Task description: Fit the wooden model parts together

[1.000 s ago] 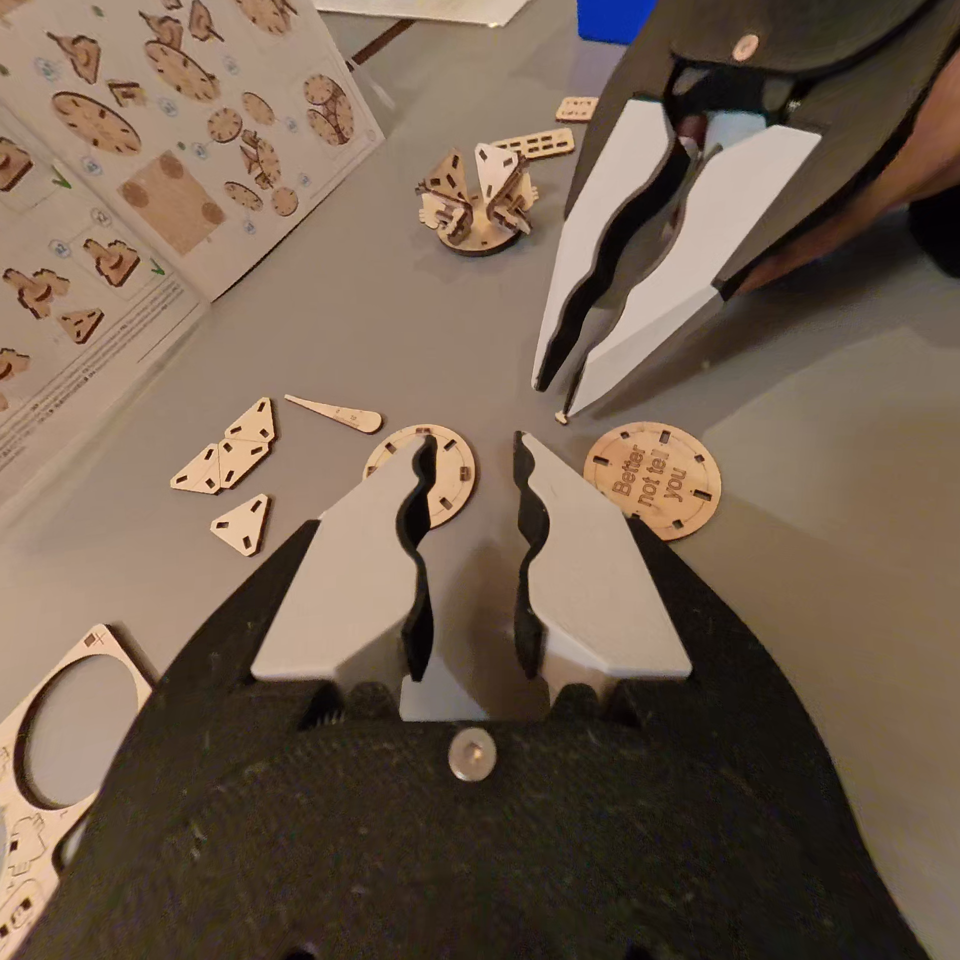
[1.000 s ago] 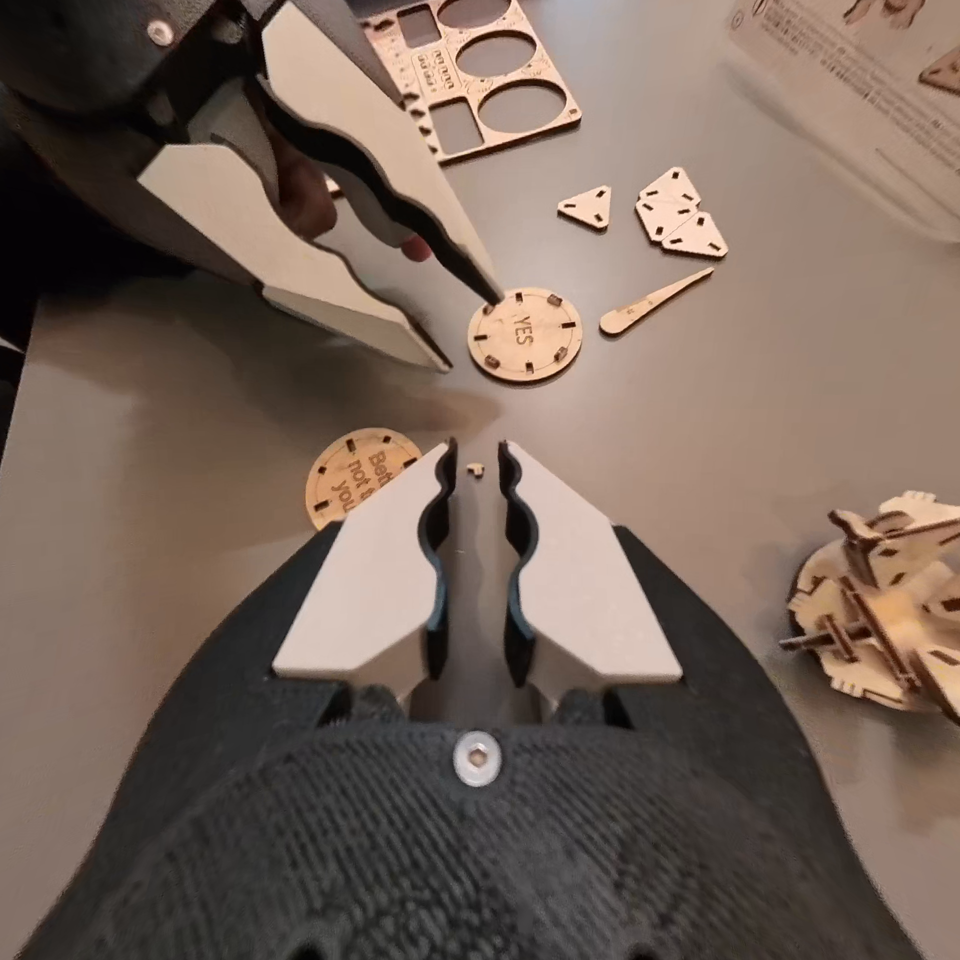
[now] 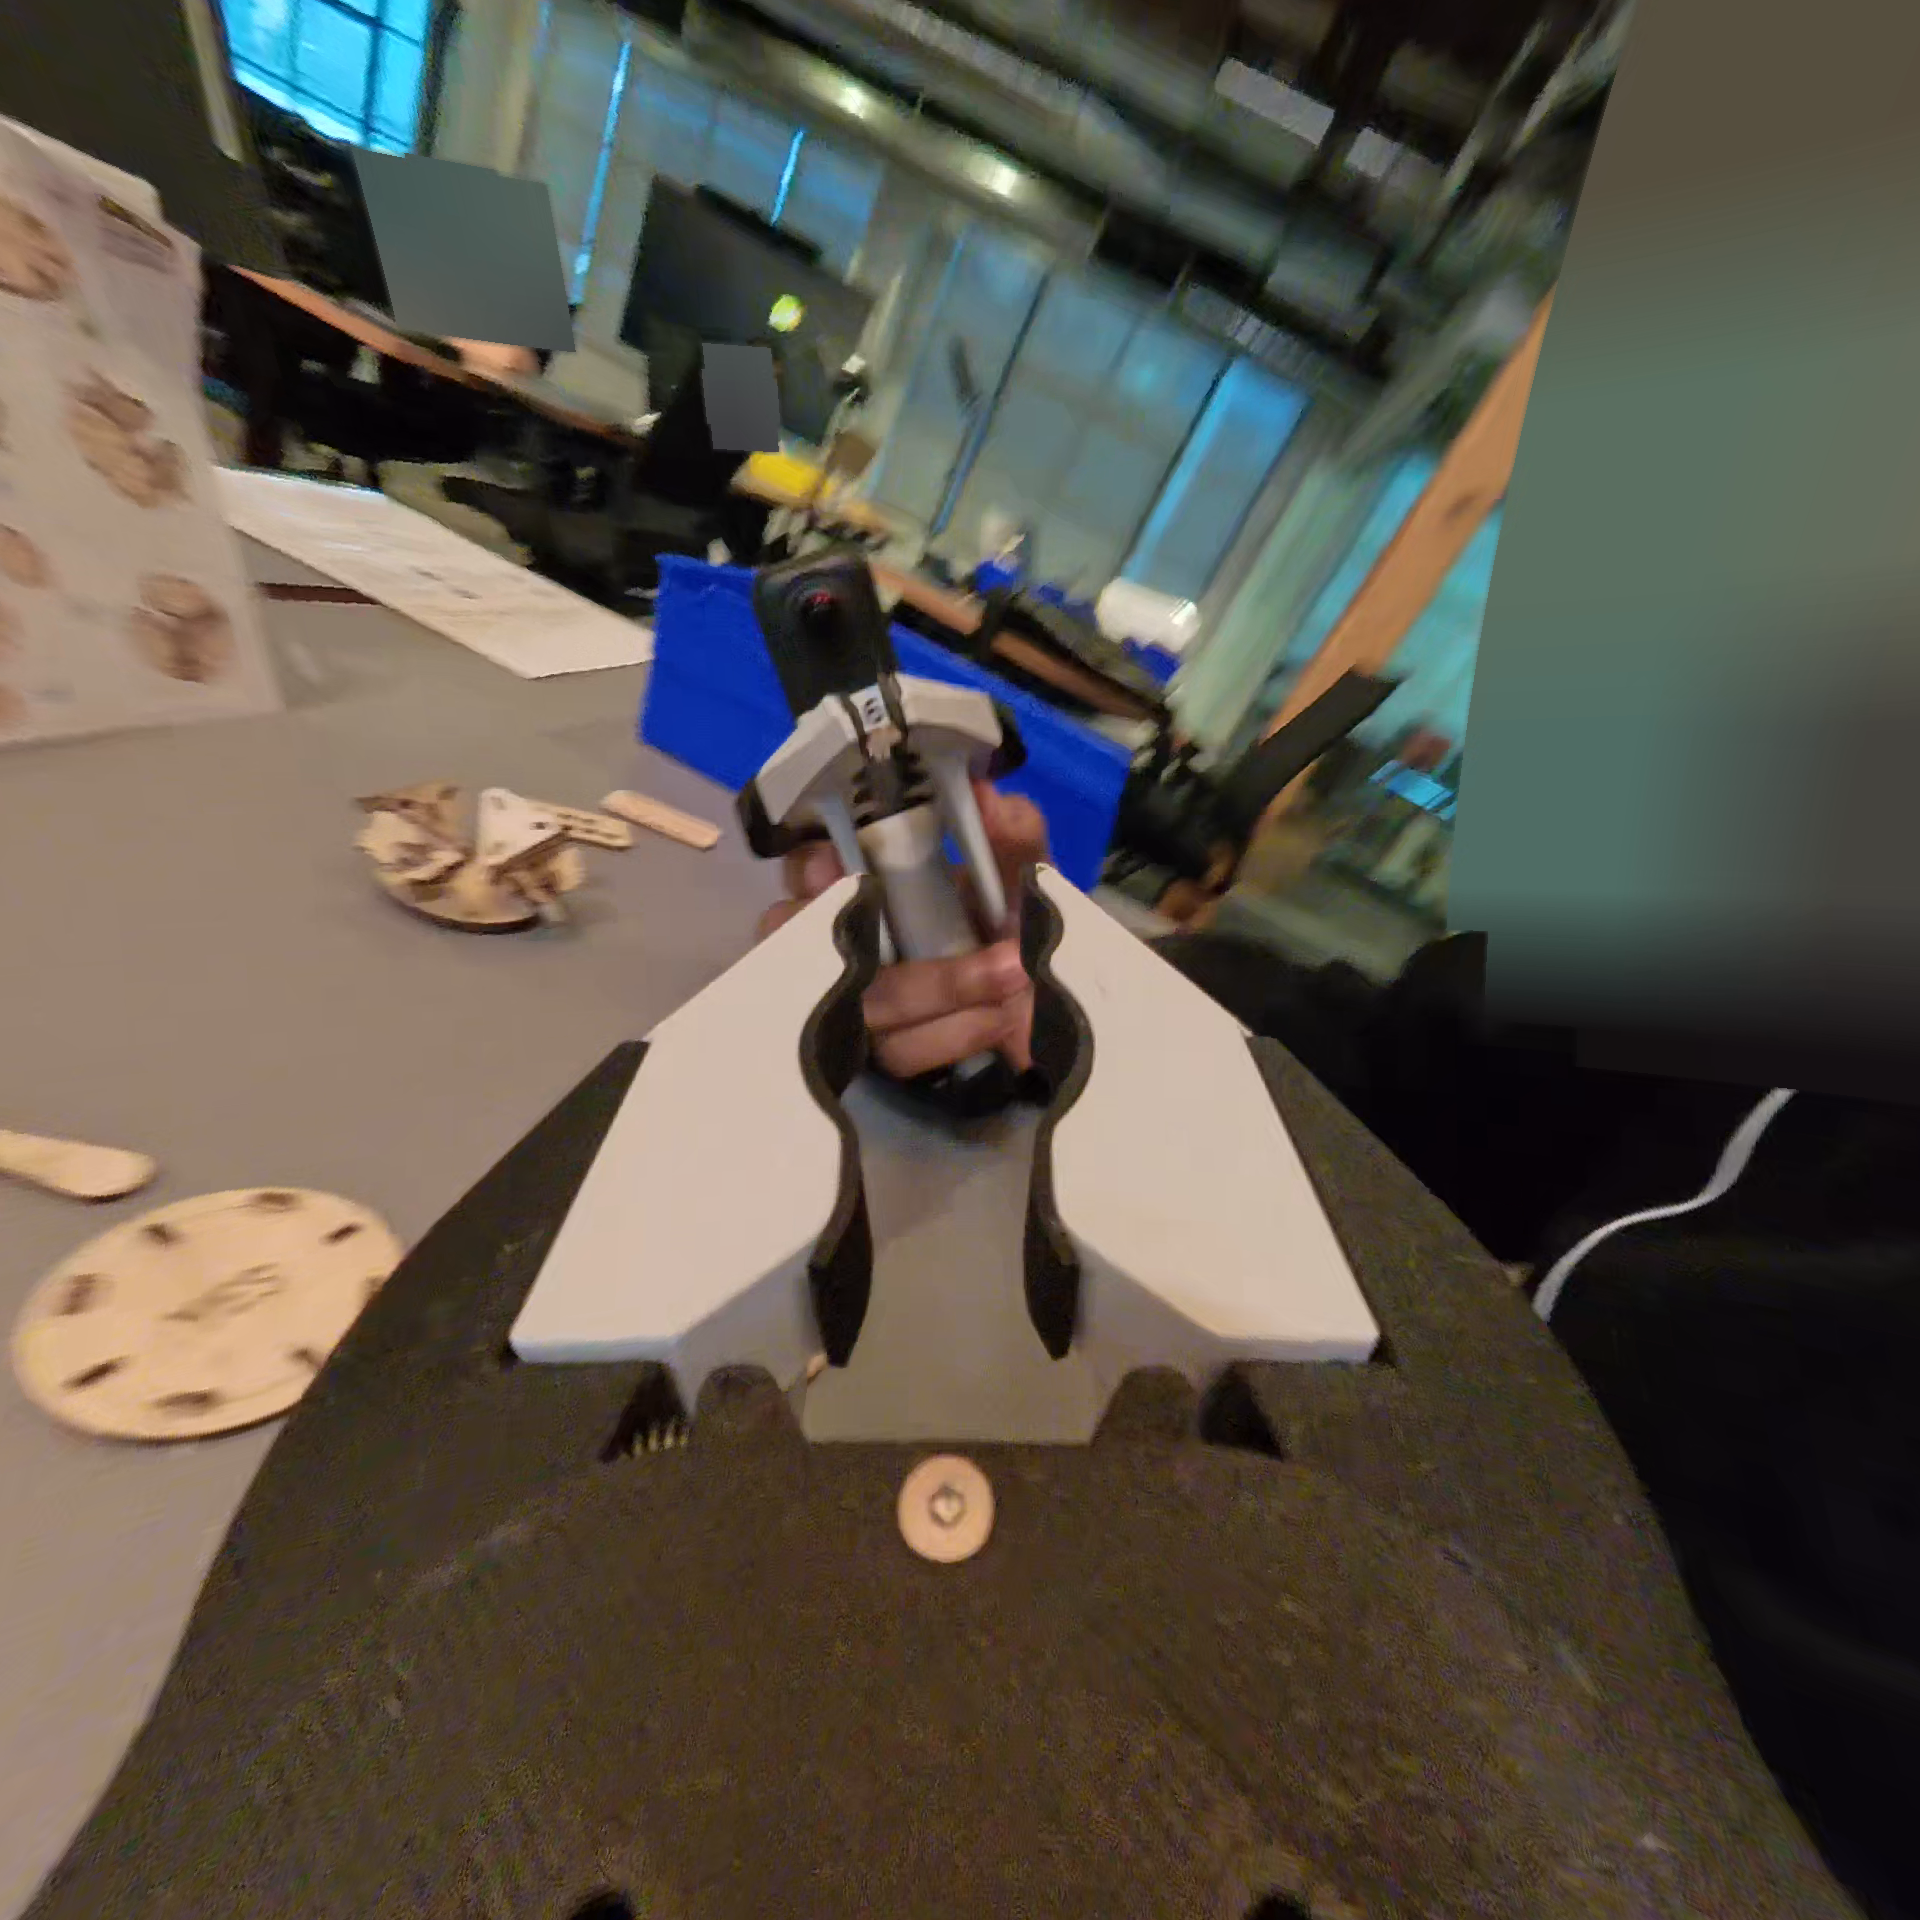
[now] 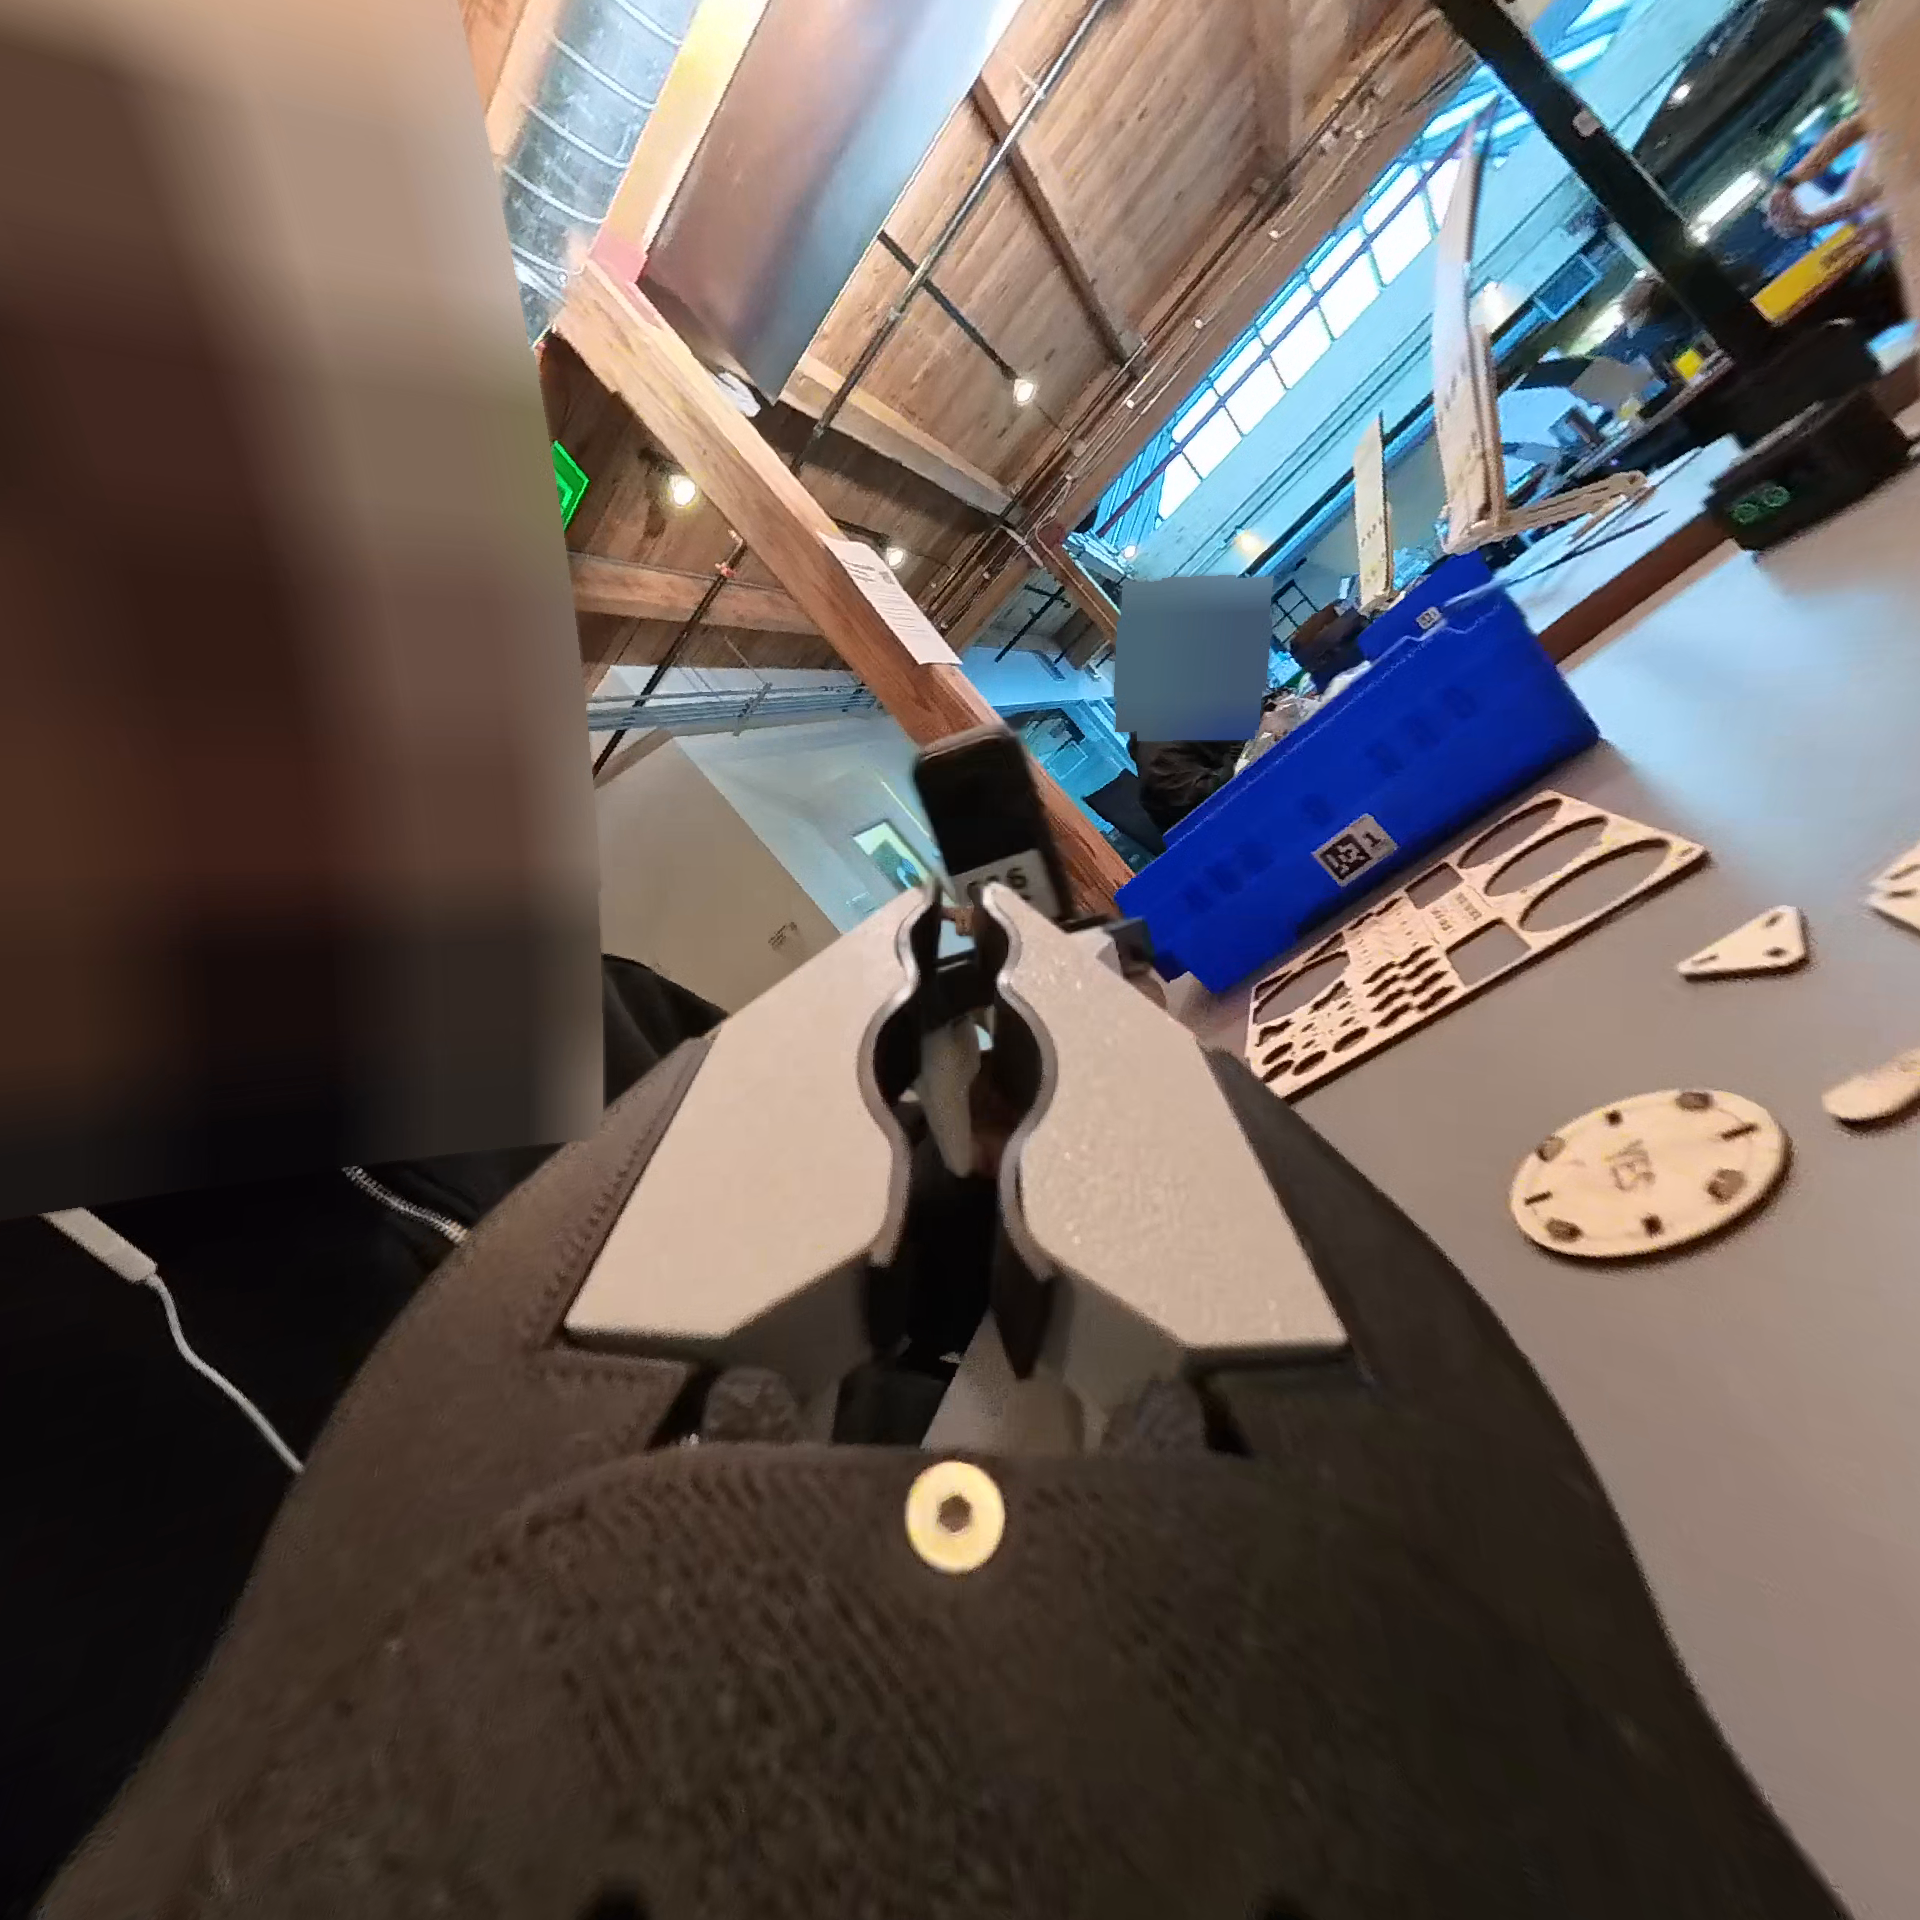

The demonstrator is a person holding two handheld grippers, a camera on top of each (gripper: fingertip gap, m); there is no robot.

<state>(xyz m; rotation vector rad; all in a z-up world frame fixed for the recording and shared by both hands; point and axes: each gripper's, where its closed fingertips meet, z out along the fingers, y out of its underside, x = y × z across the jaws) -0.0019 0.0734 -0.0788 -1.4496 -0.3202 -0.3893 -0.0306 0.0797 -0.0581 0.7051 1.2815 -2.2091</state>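
**A:** Tiny tan chip [image 4: 964, 918], up in the air, well clear of the table [image 4: 1714, 1455]. Nipped at the very tips of the right gripper [image 4: 961, 914], pressed together on it by the look.

**B:** Too small to read the shape. Probably thin plywood like the other pieces: featherweight, stiff, likely brittle at the edges.

**A:** Best taken across the flat faces, and gently. Easy to flick away with a hard squeeze, hard to find again once dropped.

**B:** Opposite, facing it: left gripper [image 3: 945, 883], spread, nothing between the pads. Through the gap, only the other tool and the hand [image 3: 945, 997] wrapped round its handle.

**A:** Near each other, those two, but apart. No contact.

**B:** Further out, flat on the table: slotted disc [image 4: 1652, 1179], small triangle [image 4: 1745, 945], cut-out sheet [image 4: 1455, 935]. Blue bin [image 4: 1403, 769] just behind the sheet.

**A:** And off to the far side, half-built model [image 3: 468, 852], well apart from both tools.
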